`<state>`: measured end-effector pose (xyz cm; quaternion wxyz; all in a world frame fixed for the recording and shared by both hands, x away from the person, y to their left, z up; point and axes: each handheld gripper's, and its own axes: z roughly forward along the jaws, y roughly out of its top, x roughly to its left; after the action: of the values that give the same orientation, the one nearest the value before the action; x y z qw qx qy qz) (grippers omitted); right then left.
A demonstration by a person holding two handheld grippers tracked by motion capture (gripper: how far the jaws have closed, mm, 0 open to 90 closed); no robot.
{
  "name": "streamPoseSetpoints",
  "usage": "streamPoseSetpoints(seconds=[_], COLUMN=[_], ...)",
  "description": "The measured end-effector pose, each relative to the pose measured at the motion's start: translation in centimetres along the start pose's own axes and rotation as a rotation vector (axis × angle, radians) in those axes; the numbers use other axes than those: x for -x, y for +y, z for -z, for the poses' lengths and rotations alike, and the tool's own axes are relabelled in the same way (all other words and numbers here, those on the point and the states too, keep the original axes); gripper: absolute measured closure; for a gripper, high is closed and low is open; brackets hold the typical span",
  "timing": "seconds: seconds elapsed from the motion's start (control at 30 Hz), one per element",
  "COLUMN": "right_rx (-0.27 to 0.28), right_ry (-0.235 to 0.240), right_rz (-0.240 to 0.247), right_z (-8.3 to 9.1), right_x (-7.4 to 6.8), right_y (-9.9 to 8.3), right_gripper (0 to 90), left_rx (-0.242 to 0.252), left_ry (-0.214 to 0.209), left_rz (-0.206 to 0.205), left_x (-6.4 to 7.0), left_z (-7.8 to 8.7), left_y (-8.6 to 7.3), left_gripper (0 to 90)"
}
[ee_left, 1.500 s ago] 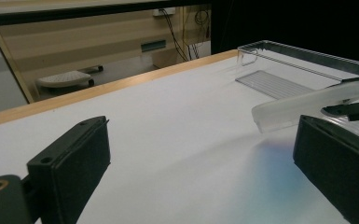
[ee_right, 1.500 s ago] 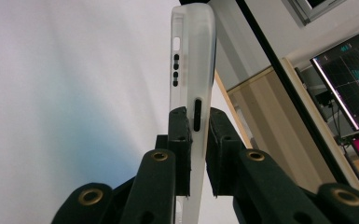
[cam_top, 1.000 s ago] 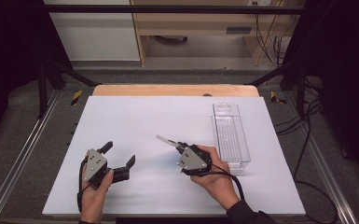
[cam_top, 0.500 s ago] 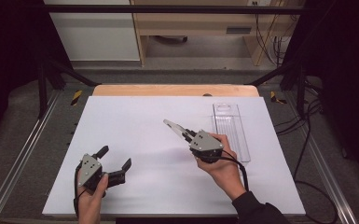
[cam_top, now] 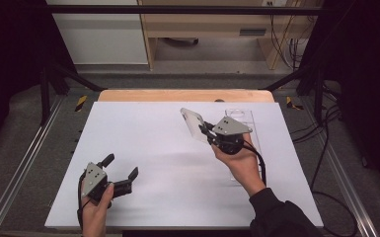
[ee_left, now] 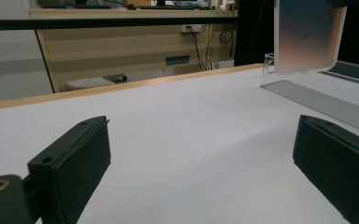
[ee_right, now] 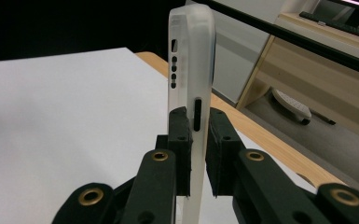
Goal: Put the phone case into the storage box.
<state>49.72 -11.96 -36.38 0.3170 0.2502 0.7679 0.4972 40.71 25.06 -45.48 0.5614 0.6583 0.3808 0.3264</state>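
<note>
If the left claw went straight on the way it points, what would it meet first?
Probably nothing soon: bare white table lies ahead of the open left claw. The held phone case and clear tray sit to the right of that line, though depth is unclear.

Bright, even overhead light on white table (cam_top: 148, 138) — dark surround, soft faint shadows. Near jaws blurred in both gripper views — background sharper.
</note>
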Motion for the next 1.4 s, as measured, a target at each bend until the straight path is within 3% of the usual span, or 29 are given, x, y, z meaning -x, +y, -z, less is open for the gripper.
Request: streamPoseSetpoints(seconds=[0.2,0.5,1.03,1.4], right_rx=[0.03,0.052,0.07,0.084], right_ry=[-0.006,-0.007,-0.025,-0.058], right_rz=[-0.055,-0.099,-0.145,-0.197], right_z=[0.5,1.0,2.2,3.4], right_x=[1.6,3.3,5.3,7.4], right_y=[0.9,1.3,1.5,1.2], right_gripper=[81.9,81.9,81.9,81.9], left_rx=[0.004,0.004,0.012,0.016], left_ry=[-0.003,-0.018,-0.015,-0.015], left_rz=[0.007,0.012,0.024,0.024], left_x=[-0.1,0.1,-0.1,-0.3], left_z=[0.0,-0.3,-0.1,0.0], left_y=[0.0,-0.1,-0.1,-0.1], left_gripper=[3.6,3.6,3.6,3.6])
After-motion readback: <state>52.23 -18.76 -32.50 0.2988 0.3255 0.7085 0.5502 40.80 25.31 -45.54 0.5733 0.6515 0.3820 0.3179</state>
